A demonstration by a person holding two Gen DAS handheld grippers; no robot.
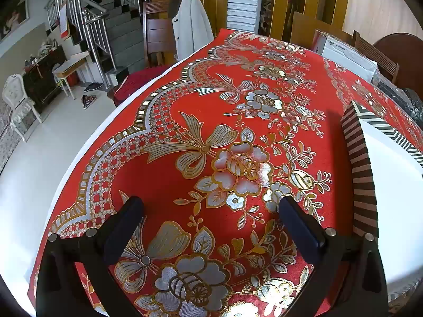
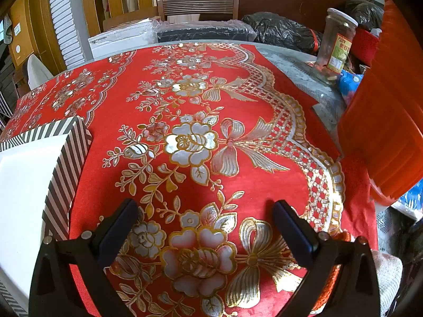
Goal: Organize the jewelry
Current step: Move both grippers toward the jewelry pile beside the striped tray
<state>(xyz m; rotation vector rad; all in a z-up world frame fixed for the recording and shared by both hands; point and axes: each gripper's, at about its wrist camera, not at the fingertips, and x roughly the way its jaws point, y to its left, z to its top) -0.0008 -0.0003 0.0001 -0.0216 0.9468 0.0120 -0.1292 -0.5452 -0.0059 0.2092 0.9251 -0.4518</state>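
Largest first: the counter (image 1: 47, 174), pale at its edge, is covered by a red cloth (image 1: 169, 185) printed with metallic gold and silver flowers, bows and a lattice border; the surface looks slick and embossed.

Next, the striped box (image 1: 362, 174), a rectangular, rigid-looking box with thin dark and light stripes on its walls and a plain white top or inside face. I take it to be the jewelry container. It lies between my two hands: to the right of the left gripper (image 1: 211, 206), and to the left of the right gripper (image 2: 202, 208), where it shows again (image 2: 66, 163). Its long side seems to run away from me, along the line of the fingers. Neither hand seems clearly nearer, so I judge that each must swing inward to reach it.

No loose jewelry shows in either view; I cannot tell where it is, nor whether the box is lidded.

Smallest: both sets of fingers (image 1: 301, 224) are black, flat-padded and spread wide, with nothing between them but cloth. A labelled glass jar (image 2: 335, 47) stands well apart at the far right edge.
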